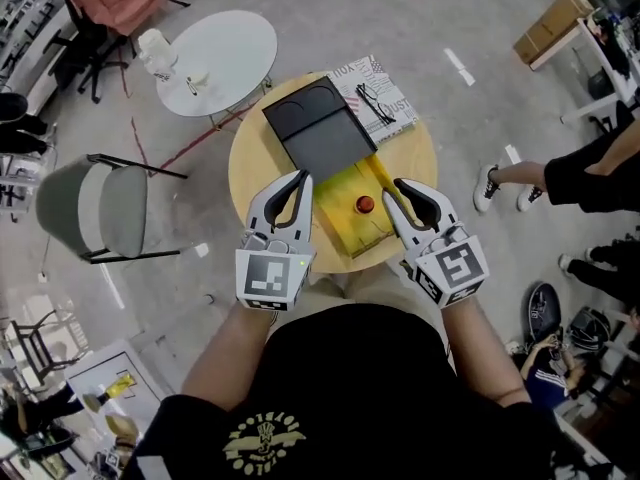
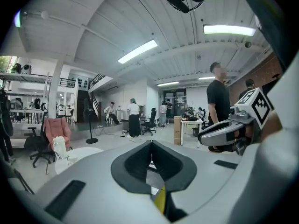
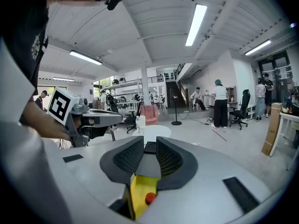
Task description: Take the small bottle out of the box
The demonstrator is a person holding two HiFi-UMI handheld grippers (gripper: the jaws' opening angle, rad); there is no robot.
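Round wooden table (image 1: 410, 153) on grey concrete floor (image 1: 330, 8) of a wide workshop hall, small bottle (image 1: 365, 204) inside open yellow box (image 1: 343, 223) on it; left gripper (image 1: 300, 178) jaws closed, right gripper (image 1: 396, 190) jaws apart, both empty.

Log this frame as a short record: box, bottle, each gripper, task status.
box: yellow box, black lid open, on round wooden table
bottle: small bottle, red cap, inside box, untouched
left gripper: shut, empty, beside box's left side
right gripper: open, empty, beside box's right side
task status: bottle not yet taken out
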